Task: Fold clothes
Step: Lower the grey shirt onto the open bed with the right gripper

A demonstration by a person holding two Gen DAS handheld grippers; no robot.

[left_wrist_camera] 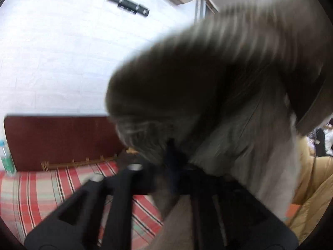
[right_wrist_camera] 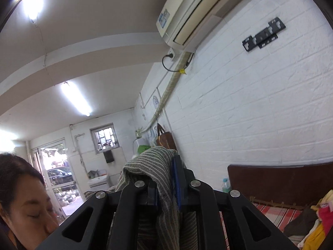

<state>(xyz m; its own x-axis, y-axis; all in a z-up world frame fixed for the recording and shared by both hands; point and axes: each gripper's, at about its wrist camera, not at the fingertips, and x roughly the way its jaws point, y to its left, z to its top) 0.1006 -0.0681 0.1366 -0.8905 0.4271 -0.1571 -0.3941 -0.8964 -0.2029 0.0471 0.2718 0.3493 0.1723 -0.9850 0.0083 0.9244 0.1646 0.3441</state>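
A grey striped garment (left_wrist_camera: pixel 208 87) hangs in the air, blurred, and fills most of the left wrist view. My left gripper (left_wrist_camera: pixel 170 162) is shut on a bunched part of it. In the right wrist view the same striped garment (right_wrist_camera: pixel 149 162) drapes over and between the fingers of my right gripper (right_wrist_camera: pixel 166 179), which is shut on it and raised high, pointing toward the wall and ceiling. The cloth hides most of both grippers' fingertips.
A bed with a red plaid sheet (left_wrist_camera: pixel 41 191) and a dark red headboard (left_wrist_camera: pixel 62 141) lies below. A plastic bottle (left_wrist_camera: pixel 6 158) stands by the headboard. A tan jacket (left_wrist_camera: pixel 312 187) and yellow and red clothes (right_wrist_camera: pixel 318 218) lie on the bed. A person's face (right_wrist_camera: pixel 25 204) is close on the left.
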